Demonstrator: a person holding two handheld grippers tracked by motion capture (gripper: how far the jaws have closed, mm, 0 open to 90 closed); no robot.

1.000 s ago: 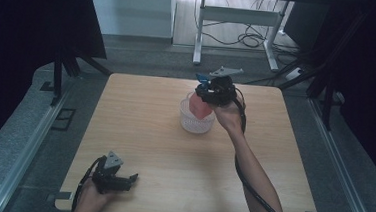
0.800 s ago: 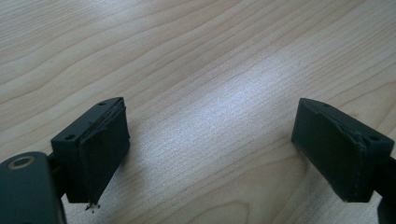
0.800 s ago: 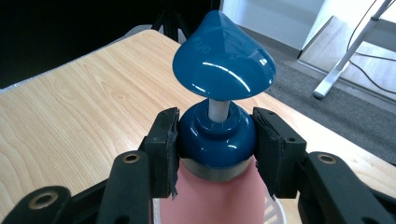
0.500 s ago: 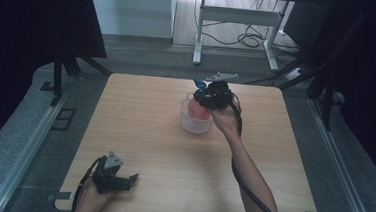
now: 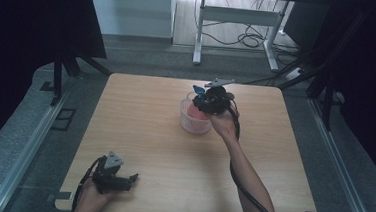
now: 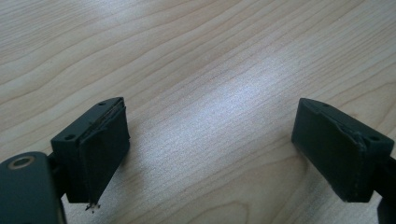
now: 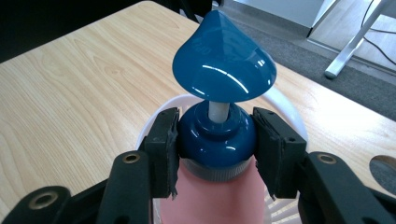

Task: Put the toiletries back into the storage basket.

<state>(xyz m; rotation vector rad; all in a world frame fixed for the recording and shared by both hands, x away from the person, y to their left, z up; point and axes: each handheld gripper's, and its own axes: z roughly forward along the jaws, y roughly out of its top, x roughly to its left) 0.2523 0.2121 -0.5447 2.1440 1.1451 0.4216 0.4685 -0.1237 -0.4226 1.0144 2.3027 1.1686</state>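
The right tool (image 7: 215,140) clamps the dark blue collar of a pink pump bottle (image 7: 212,186) (its blue pump head (image 7: 223,58) points away), which sits in a white basket (image 5: 195,121) near the worktop's (image 5: 139,132) far middle. The left tool (image 6: 210,154) rests wide and empty at the near edge.

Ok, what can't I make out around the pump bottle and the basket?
- Pump bottle base: right gripper view, cut off by the bottom edge and hidden by the fingers.
- Basket floor: high view, hidden by the bottle and right gripper.
- Whether the bottle rests on the basket floor: unclear.
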